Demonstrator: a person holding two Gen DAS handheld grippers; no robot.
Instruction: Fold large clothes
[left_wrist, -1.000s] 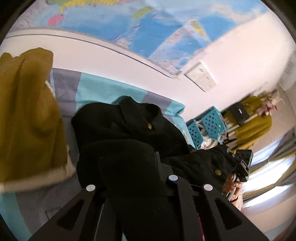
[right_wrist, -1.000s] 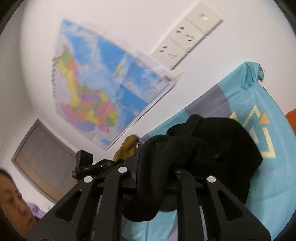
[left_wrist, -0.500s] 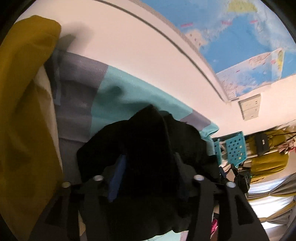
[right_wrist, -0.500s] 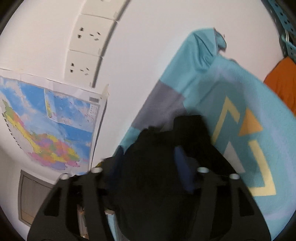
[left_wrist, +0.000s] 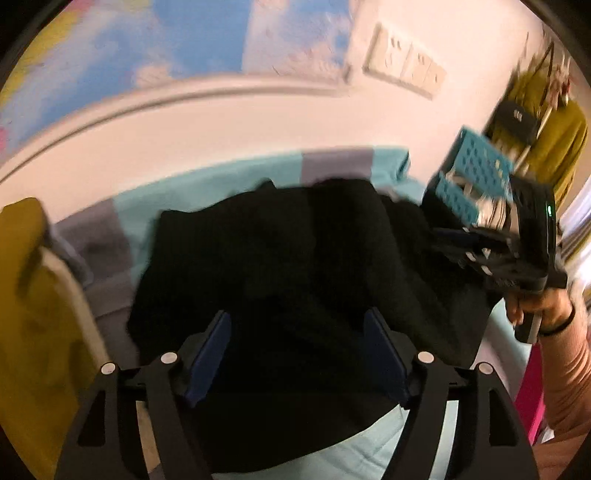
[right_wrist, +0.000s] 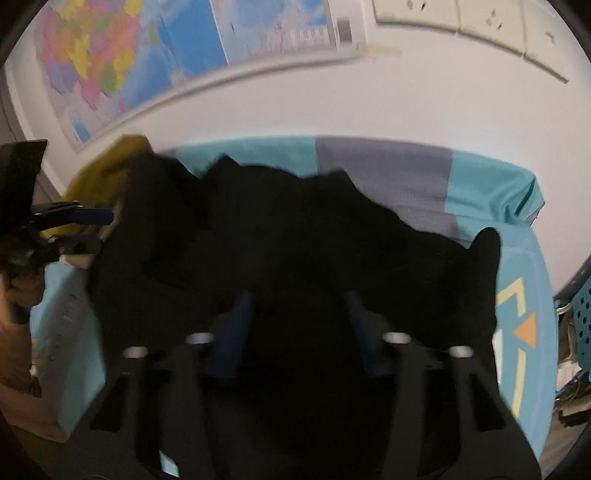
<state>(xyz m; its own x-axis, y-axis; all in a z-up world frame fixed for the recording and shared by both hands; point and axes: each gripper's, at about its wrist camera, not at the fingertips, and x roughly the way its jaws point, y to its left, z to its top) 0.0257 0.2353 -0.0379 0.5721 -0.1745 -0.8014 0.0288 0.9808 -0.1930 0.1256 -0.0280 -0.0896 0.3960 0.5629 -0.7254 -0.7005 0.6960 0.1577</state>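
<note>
A large black garment (left_wrist: 295, 251) lies in a heap on the teal and grey bedsheet (left_wrist: 207, 184). It also fills the middle of the right wrist view (right_wrist: 295, 236). My left gripper (left_wrist: 299, 354) is open, its blue-padded fingers spread wide just above the near part of the cloth. My right gripper (right_wrist: 295, 325) is open too, its fingers apart over the black cloth. The right gripper also shows at the right in the left wrist view (left_wrist: 495, 254), held in a hand. The left gripper shows at the left edge of the right wrist view (right_wrist: 66, 218).
A mustard garment (left_wrist: 33, 295) lies at the left of the bed. A wall with a map (right_wrist: 155, 48) and sockets (left_wrist: 402, 66) is behind. A blue perforated basket (left_wrist: 476, 173) stands past the bed's right end, with a coat rack (left_wrist: 546, 110) beyond.
Both grippers were shut on bunched black cloth a second ago and now stand open. The garment has dropped onto the bed and spread wider. Both cameras have swung level toward the wall.
</note>
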